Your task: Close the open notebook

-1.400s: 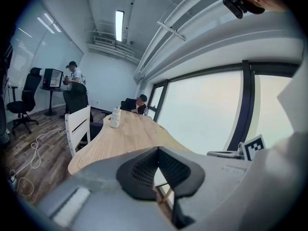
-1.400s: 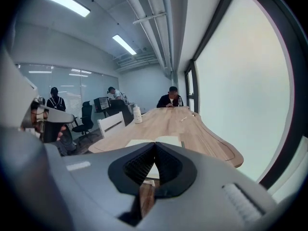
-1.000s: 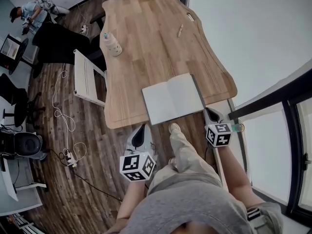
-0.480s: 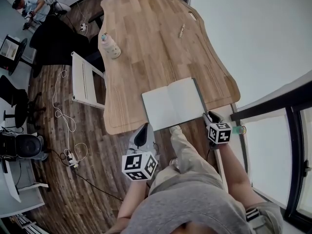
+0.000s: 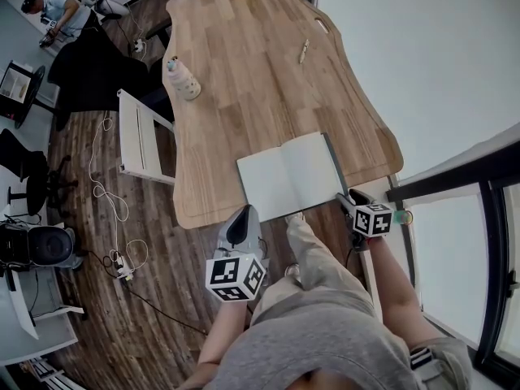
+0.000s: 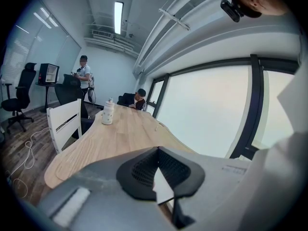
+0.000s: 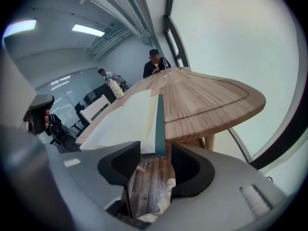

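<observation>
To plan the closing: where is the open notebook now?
In the head view the open notebook lies flat at the near end of the wooden table, toward its right side, well away from the bottle.

No legible text, brand, number or sign was recorded in any view. The only printed marks noted were black square coded patterns on the white cube at lower left [image 5: 236, 276] and on the matching white cube at lower right [image 5: 374, 220] of the head view; these were patterns, not letters or digits. Any writing on the open pale-paged notebook with teal cover [image 5: 291, 175] could not be made out. The small white spotted bottle [image 5: 184, 78] carried print too small to read.
</observation>
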Action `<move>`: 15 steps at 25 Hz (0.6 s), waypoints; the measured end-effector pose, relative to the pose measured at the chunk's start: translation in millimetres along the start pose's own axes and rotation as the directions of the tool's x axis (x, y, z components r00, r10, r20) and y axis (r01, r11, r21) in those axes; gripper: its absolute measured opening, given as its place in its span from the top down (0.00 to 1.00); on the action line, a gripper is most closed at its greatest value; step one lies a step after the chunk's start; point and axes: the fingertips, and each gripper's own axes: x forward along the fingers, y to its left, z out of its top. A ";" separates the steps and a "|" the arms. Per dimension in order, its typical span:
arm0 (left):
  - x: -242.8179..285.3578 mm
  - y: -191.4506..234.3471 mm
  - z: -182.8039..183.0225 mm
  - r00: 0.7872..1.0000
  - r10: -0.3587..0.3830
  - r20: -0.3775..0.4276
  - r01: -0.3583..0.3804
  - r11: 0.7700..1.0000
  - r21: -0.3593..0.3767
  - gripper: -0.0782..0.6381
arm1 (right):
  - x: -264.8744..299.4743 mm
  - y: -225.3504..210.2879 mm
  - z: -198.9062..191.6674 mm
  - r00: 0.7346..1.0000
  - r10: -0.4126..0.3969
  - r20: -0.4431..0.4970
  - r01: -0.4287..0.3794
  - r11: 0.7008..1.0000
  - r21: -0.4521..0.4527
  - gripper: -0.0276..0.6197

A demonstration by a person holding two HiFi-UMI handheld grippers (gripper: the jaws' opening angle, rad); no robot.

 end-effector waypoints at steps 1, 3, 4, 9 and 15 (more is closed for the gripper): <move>0.4 -0.3 0.2 1.000 -0.001 -0.001 0.001 1.000 0.001 0.89 | 0.5 0.0 -0.3 1.000 0.014 -0.001 -0.014 1.000 0.018 0.66; 0.9 -1.0 1.0 1.000 -0.003 0.000 0.003 1.000 0.004 0.89 | 1.1 0.4 -0.4 0.999 0.036 -0.004 -0.036 0.998 0.045 0.67; 0.8 -0.9 1.6 1.000 -0.003 0.002 0.003 1.000 0.005 0.89 | 1.2 0.9 -0.3 0.999 0.044 -0.006 -0.044 0.998 0.051 0.68; -1.3 2.2 4.1 1.000 0.002 0.011 -0.002 1.000 0.001 0.89 | 1.4 3.8 0.0 0.998 0.053 -0.016 -0.052 0.998 0.046 0.73; -7.2 1.9 6.7 1.000 0.002 0.026 -0.002 1.000 -0.001 0.89 | -9.0 3.7 10.0 0.999 0.041 0.026 -0.043 0.996 0.076 0.78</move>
